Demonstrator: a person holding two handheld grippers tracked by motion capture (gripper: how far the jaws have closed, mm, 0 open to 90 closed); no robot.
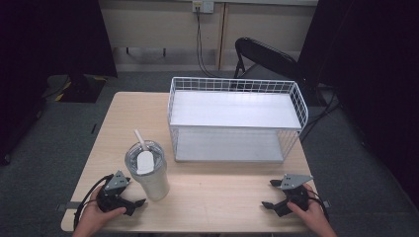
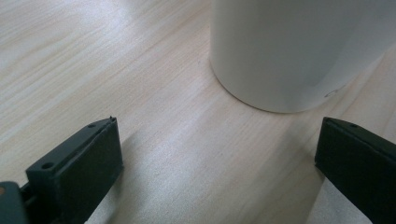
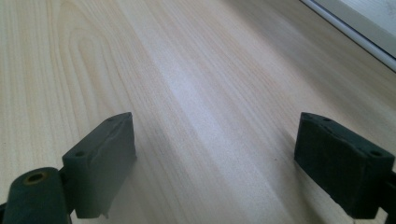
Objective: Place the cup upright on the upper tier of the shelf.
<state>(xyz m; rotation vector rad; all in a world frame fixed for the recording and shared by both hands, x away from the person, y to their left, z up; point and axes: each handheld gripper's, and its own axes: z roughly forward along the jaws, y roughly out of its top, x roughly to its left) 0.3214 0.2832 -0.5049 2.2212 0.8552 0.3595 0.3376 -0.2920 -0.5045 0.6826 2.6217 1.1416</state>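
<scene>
Reaching toward the tumbler, the left gripper is lying low on the tabletop with its jaws standing wide apart and nothing between them. In the left gripper view the tumbler's white base is sitting just ahead of the jaws, near but not touching either pad. The tumbler is standing upright near the front left of the tabletop, with a clear lid and a straw poking up from it.

The right gripper is resting at the front right, well apart from the tumbler, jaws also spread and holding nothing; its own view is looking along bare wood toward the rack's edge.

Judging by this, the approach step is in hand: the left gripper is lining up on the tumbler and no grasp is made yet. The next move is probably calling for sliding forward until the body sits squarely between the pads, then closing firmly on the wall, since the cup is wide and the jaws have little room to spare. The white wire rack behind, with its two shelves, is looking like the likely destination.

Counting: one tumbler, one straw, one rack with two shelves, two grippers, one folding chair beyond the tabletop.
</scene>
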